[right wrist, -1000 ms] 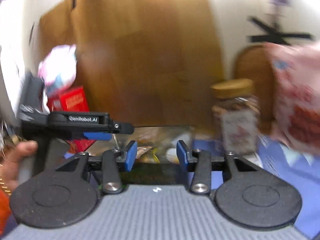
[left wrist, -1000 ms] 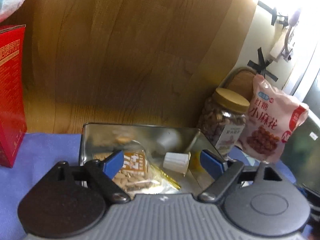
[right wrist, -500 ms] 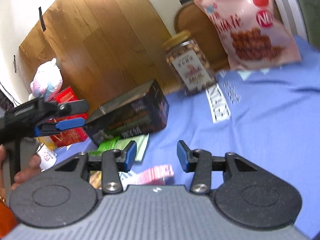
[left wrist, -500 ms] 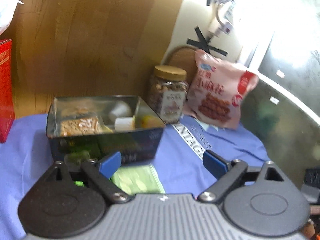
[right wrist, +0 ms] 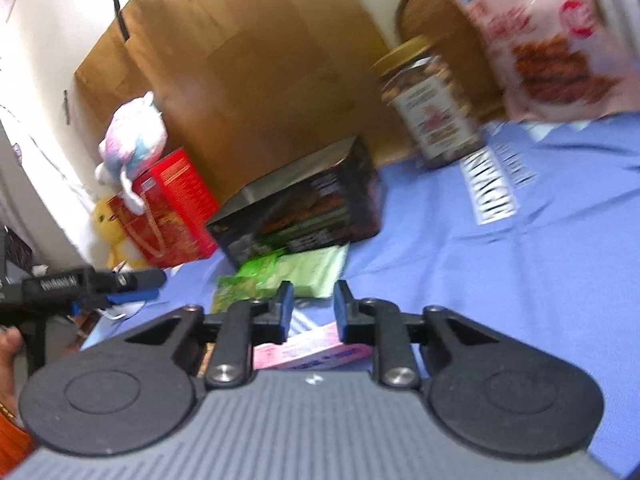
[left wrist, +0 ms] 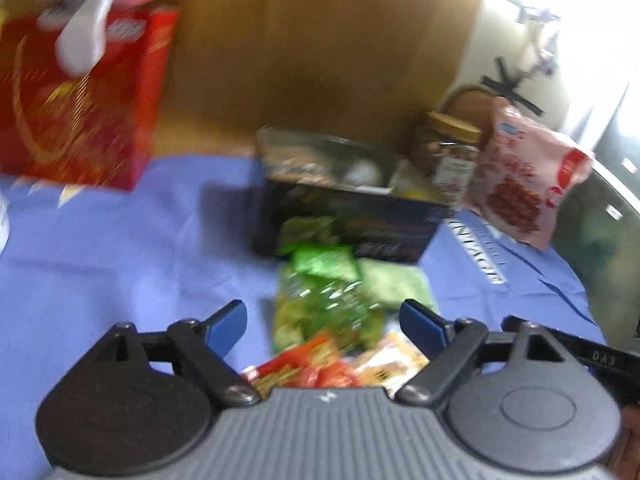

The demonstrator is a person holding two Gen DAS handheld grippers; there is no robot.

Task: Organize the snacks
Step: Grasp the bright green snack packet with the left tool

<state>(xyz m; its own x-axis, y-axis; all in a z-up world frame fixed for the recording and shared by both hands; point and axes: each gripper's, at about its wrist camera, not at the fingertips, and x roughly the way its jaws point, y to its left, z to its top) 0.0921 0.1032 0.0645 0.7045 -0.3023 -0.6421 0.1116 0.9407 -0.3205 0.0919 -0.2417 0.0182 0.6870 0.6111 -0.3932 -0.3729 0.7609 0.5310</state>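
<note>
Open dark tin [left wrist: 352, 216] holding snacks, green packets [left wrist: 324, 300] flat before it

- A wooden panel [left wrist: 320, 52] stands straight ahead of the tool, against a cream wall [right wrist: 60, 32].
- Black tape strips [left wrist: 510, 88] mark the wall ahead to the right.
- Bright daylight [left wrist: 592, 12] washes in from the far right.
- A blue cloth [left wrist: 120, 248] covers the worktop below.

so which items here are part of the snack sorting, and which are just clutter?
Job:
dark tin box
green snack packets
red snack packet
pink box
nut jar
pink snack bag

Lying about:
red carton
plush toy
blue cloth
</note>
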